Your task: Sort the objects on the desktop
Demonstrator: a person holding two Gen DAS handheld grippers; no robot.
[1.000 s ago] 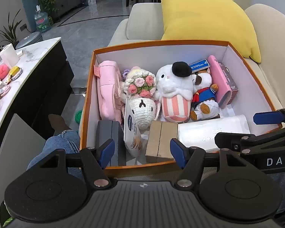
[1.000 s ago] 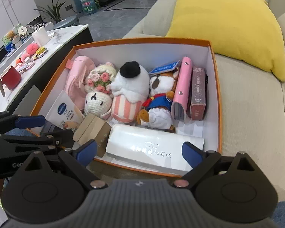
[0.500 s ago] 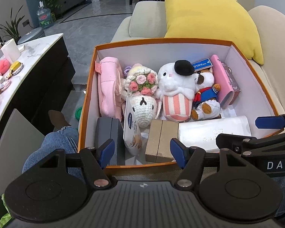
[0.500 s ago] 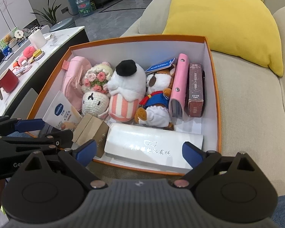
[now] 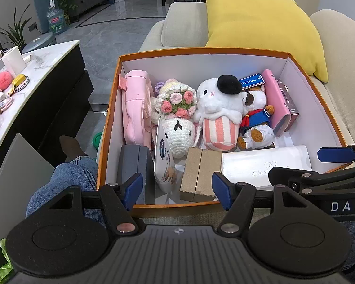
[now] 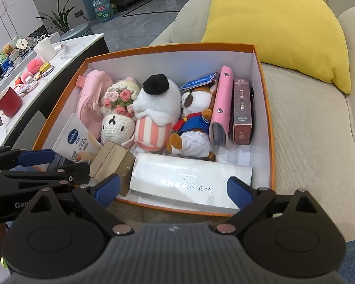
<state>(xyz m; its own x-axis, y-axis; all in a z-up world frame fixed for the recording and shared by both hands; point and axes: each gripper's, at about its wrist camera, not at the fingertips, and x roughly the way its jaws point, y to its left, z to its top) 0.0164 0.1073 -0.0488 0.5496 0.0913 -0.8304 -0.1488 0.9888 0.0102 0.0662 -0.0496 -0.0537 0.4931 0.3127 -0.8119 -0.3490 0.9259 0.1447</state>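
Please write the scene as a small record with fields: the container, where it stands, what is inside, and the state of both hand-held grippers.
container: orange box, open, no lid visible
stands on: beige sofa, in front of yellow cushion
near row: white case, tan box
middle row: crochet bunny, striped plush, sailor bear
right side: pink binder, maroon card box
left hand-held gripper: open, empty, at the box's near edge
right hand-held gripper: open, empty, at the box's near edge
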